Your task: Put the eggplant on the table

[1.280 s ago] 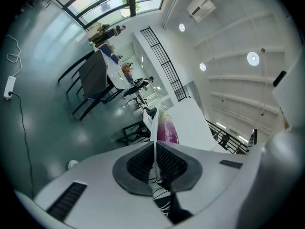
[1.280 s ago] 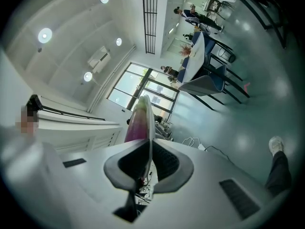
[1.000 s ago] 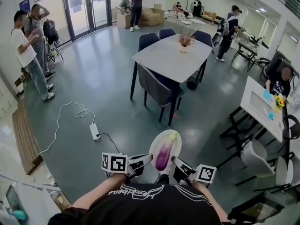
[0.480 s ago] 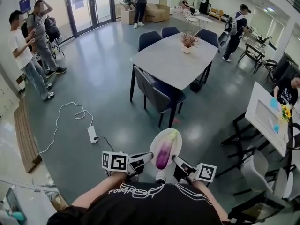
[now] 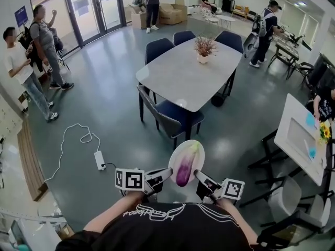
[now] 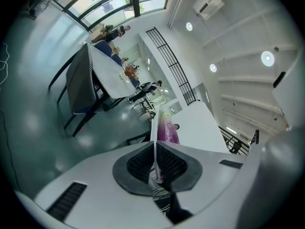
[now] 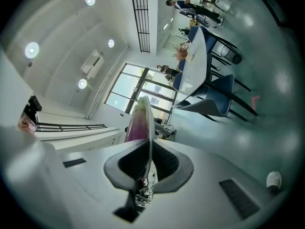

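A purple eggplant lies on a white plate carried in front of me. My left gripper is shut on the plate's left rim and my right gripper is shut on its right rim. In the left gripper view the plate shows edge-on between the jaws, with the eggplant beyond it. The right gripper view shows the same plate edge and the eggplant. The grey table stands ahead, a little way off.
Dark blue chairs ring the table and a potted plant stands on it. A white power strip with cable lies on the floor at left. People stand at left and far back. White desks and chairs fill the right.
I have walked forward: the table and chairs are nearer and lower in view. Both grippers still hold the plate the same way.
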{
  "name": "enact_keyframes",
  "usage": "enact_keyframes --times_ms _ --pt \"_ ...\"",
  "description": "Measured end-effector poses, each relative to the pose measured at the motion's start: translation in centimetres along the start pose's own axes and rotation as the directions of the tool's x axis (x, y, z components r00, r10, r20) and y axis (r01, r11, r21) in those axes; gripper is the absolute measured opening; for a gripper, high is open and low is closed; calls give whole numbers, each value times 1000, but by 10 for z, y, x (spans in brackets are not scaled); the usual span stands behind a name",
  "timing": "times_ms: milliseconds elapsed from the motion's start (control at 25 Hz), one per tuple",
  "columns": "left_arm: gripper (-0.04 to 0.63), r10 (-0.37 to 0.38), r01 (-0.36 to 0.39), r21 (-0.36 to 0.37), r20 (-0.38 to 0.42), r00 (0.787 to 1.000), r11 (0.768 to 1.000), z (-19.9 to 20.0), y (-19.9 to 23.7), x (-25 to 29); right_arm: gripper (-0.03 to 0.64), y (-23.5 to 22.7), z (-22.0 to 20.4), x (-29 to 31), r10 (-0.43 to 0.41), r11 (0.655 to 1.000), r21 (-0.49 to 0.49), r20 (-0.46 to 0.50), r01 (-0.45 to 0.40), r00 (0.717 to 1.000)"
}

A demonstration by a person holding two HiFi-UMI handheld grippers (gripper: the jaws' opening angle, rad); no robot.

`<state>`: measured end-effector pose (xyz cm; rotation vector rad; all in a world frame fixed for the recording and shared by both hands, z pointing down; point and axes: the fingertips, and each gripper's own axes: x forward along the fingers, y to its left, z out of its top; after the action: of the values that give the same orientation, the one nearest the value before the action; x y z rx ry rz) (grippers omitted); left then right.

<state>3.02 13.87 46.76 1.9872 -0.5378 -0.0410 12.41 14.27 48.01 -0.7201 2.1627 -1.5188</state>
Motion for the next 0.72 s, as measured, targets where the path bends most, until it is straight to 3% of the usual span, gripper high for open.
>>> enact_keyframes --times_ms 280,720 --pt "21 -3 3 -4 -1 1000 1000 32 -1 57 20 -19 63 -4 20 1000 -4 22 -20 1000" --pt "21 20 -21 15 28 999 1000 54 7 65 20 -22 87 16 53 999 -3 10 -53 999"
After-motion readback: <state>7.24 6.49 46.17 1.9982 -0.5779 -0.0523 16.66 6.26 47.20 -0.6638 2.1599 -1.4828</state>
